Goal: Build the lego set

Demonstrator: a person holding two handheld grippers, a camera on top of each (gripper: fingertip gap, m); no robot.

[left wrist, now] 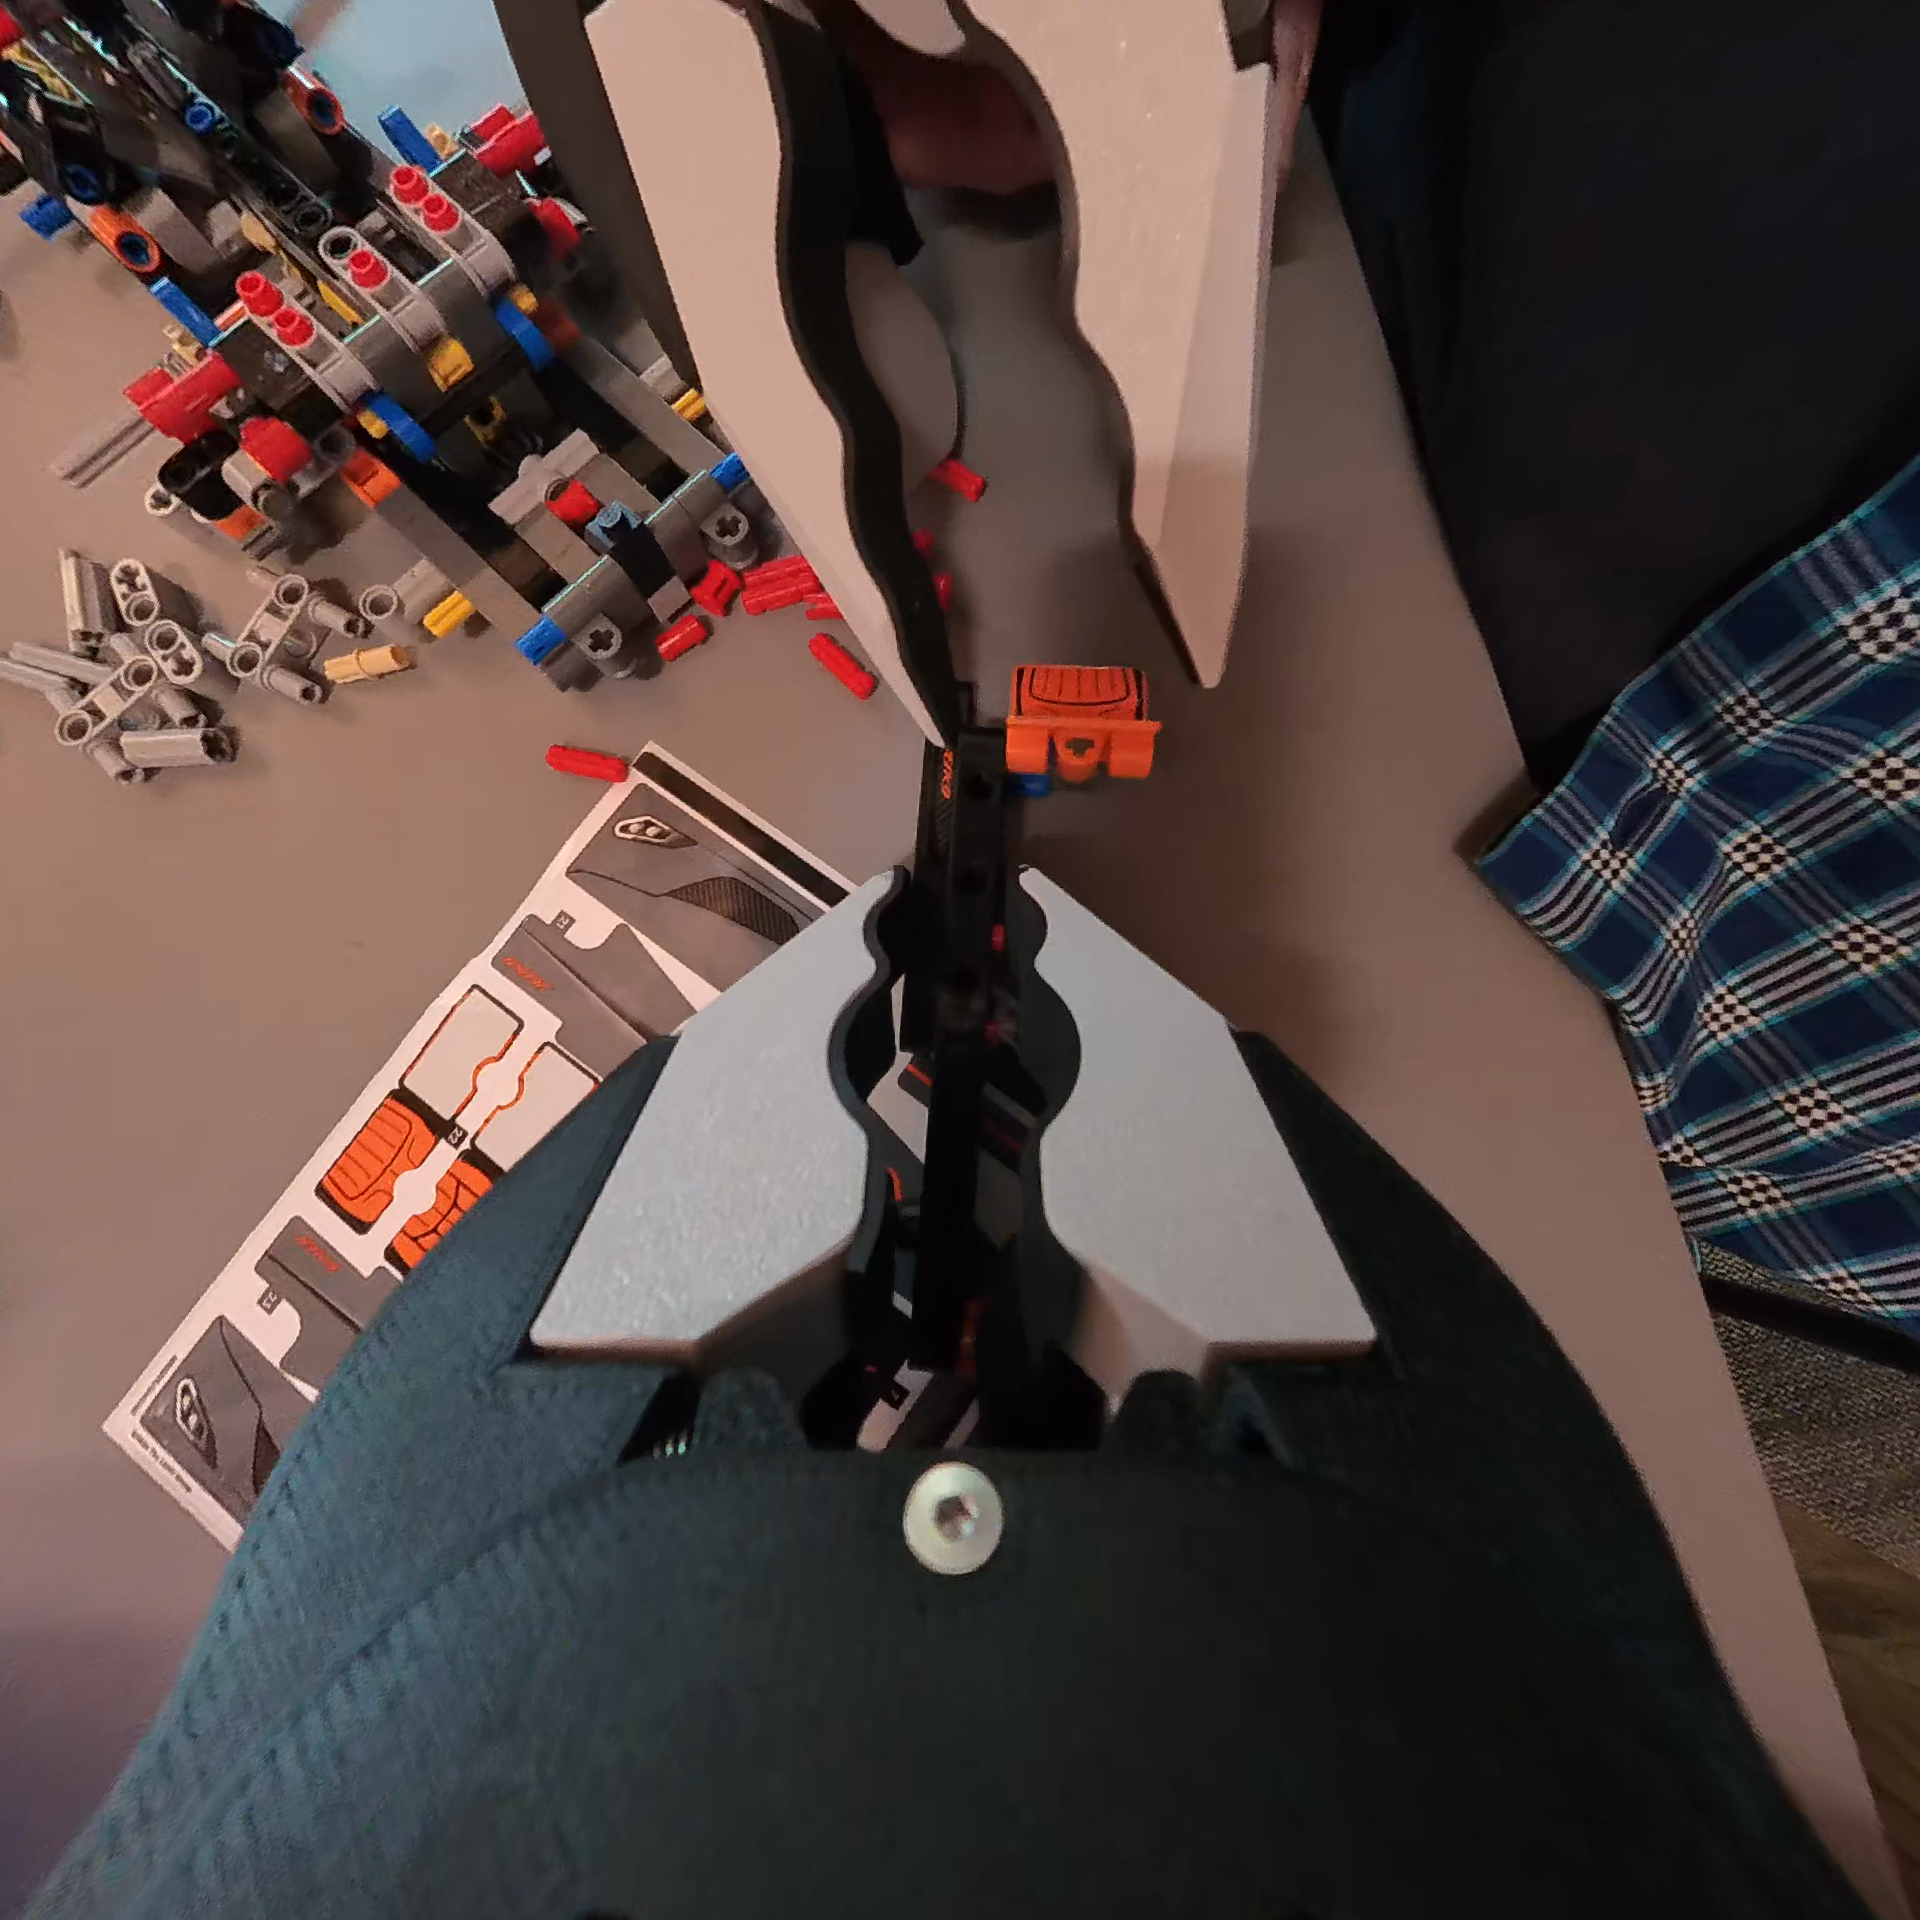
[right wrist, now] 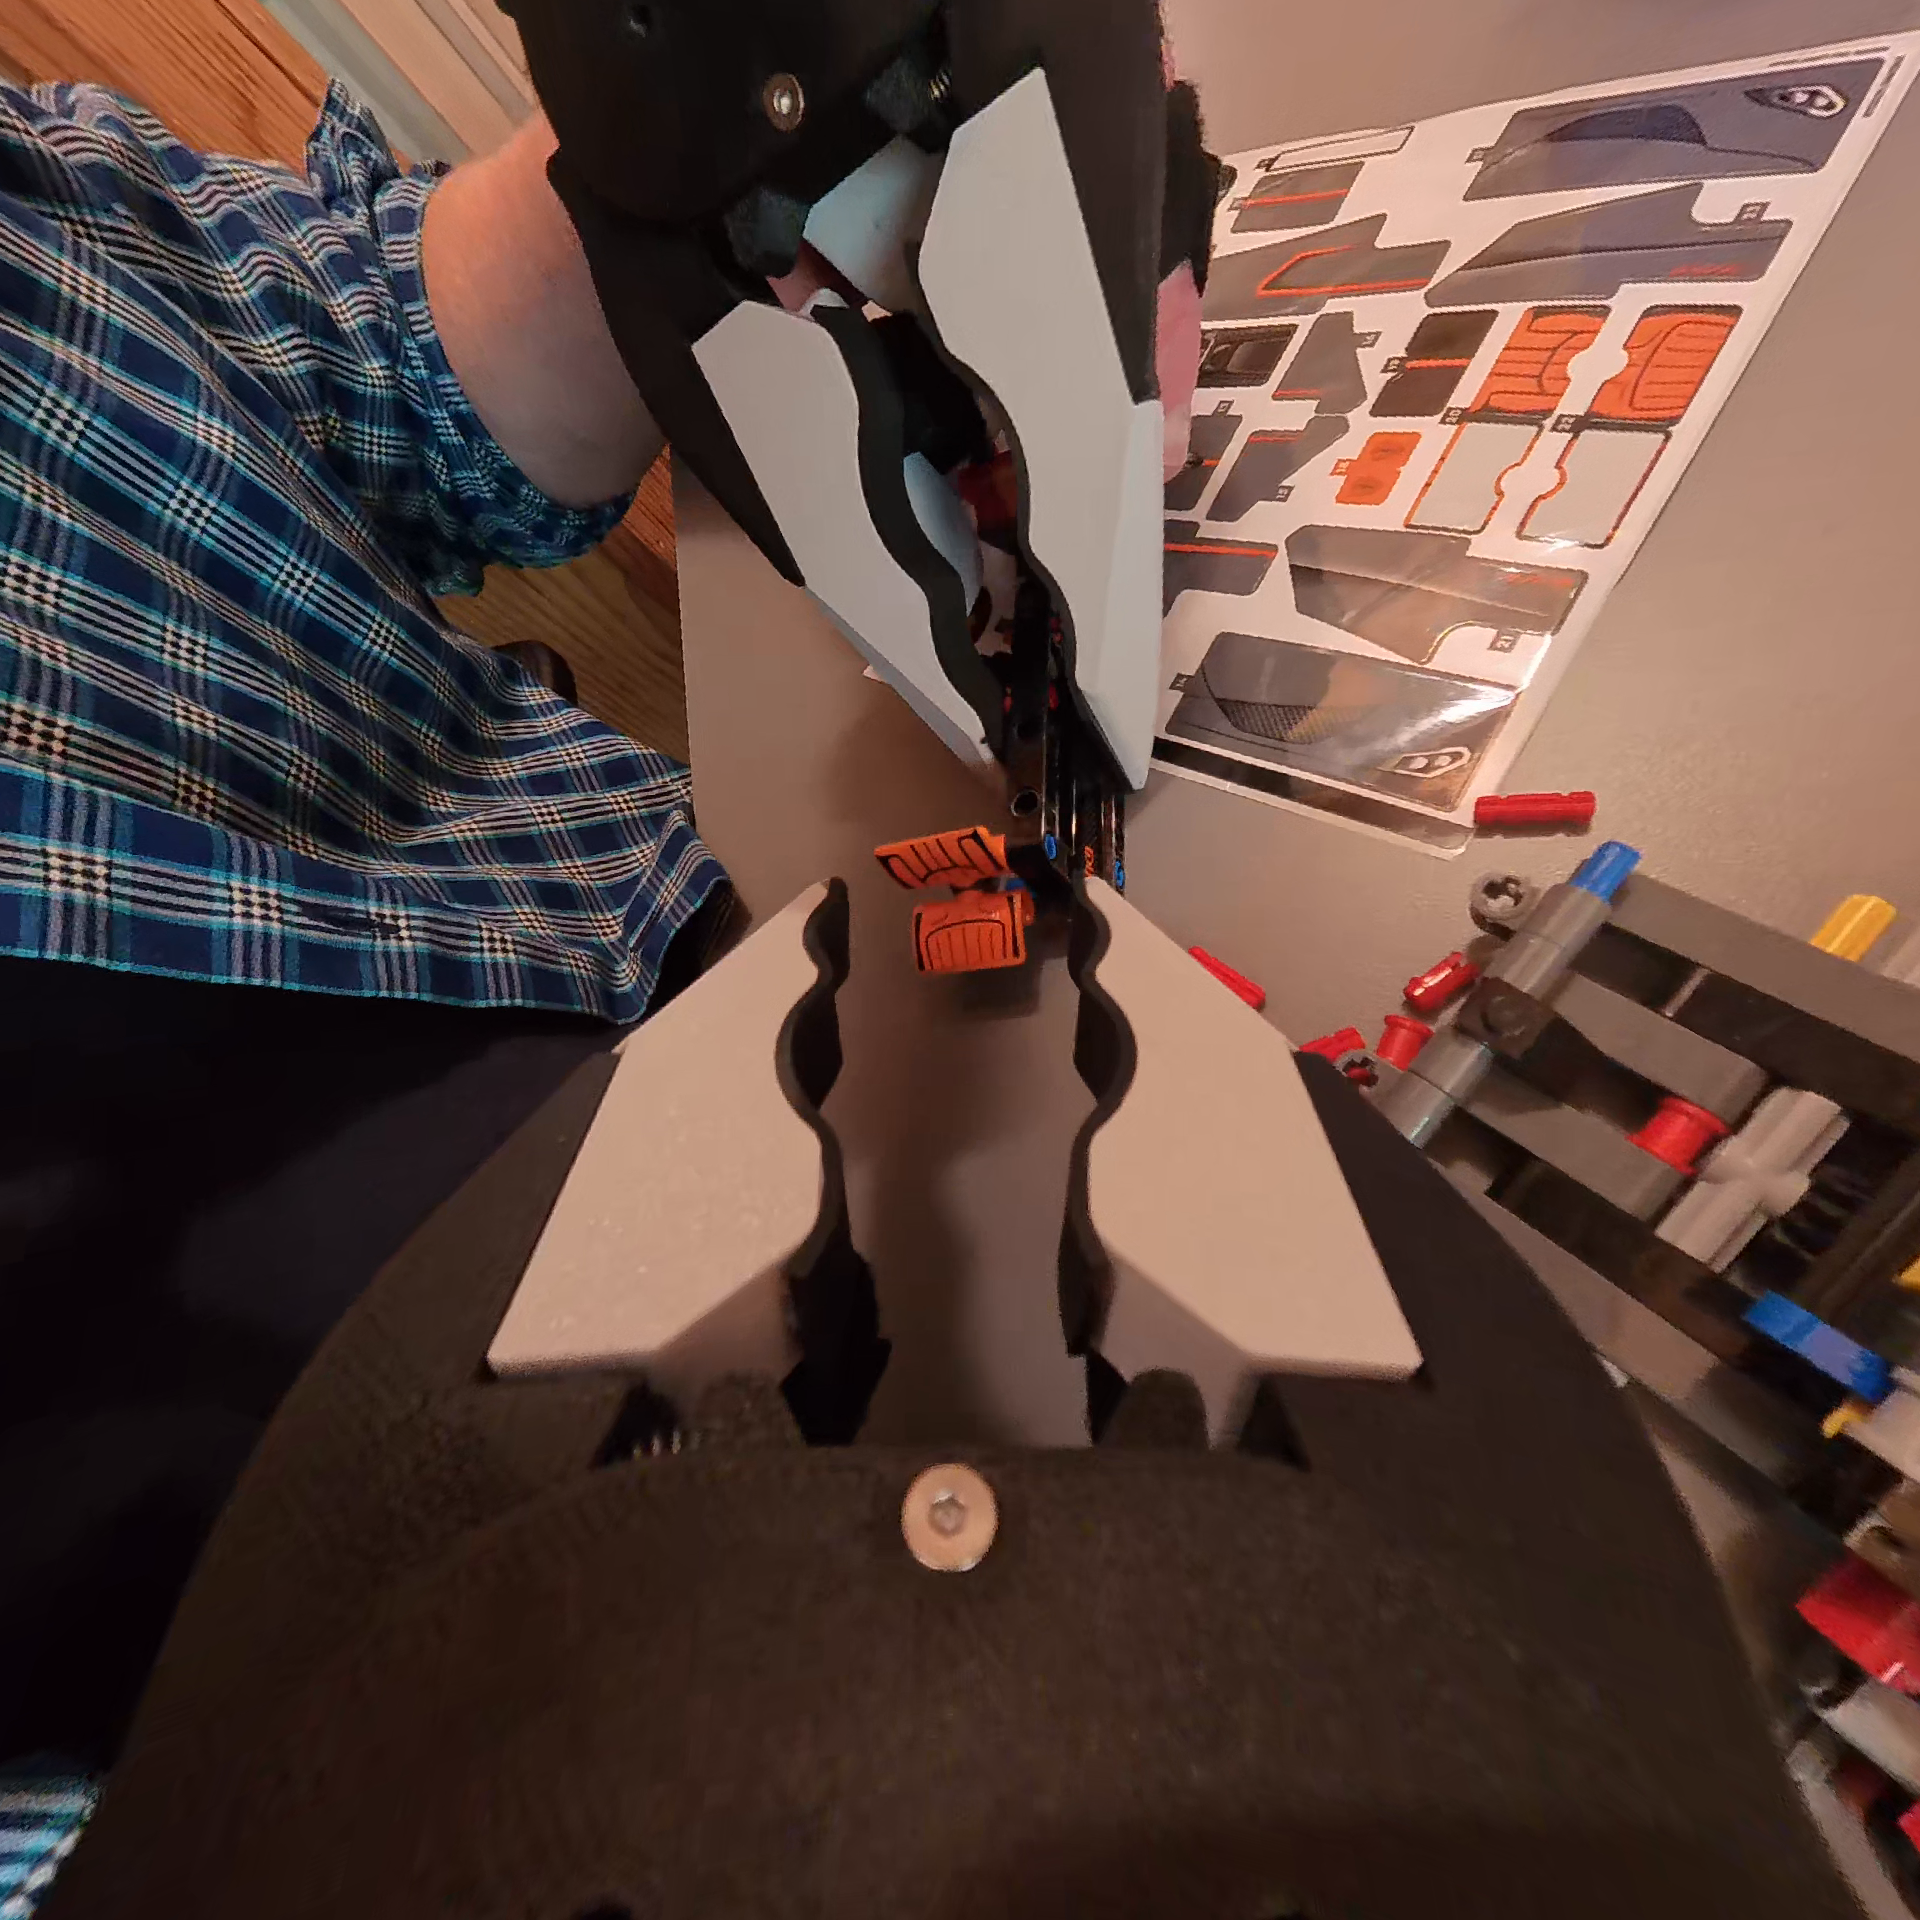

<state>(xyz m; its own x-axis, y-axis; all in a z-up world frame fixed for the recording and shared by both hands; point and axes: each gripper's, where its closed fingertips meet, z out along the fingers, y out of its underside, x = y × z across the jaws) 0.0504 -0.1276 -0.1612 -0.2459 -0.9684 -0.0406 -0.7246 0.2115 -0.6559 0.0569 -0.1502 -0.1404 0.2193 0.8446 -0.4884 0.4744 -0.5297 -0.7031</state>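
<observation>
My left gripper [left wrist: 961,878] is shut on a black Technic beam assembly [left wrist: 964,935] and holds it above the grey table [left wrist: 260,883]. An orange seat piece [left wrist: 1081,707] is fixed at the beam's far end. My right gripper [left wrist: 1075,701] comes in from the top, open, with the orange seat between its fingertips; one finger [left wrist: 914,582] touches the beam's end. In the right wrist view, my right gripper [right wrist: 961,894] is open around the orange seat [right wrist: 966,935]. My left gripper [right wrist: 1055,769] grips the black beam [right wrist: 1029,665] from above.
A large Technic chassis [left wrist: 416,364] stands at the left, also in the right wrist view [right wrist: 1662,1091]. A sticker sheet [left wrist: 468,1039] lies flat on the table. Loose grey connectors [left wrist: 135,665] and red pins [left wrist: 587,762] are scattered. A person's plaid shirt [left wrist: 1766,883] is past the table edge.
</observation>
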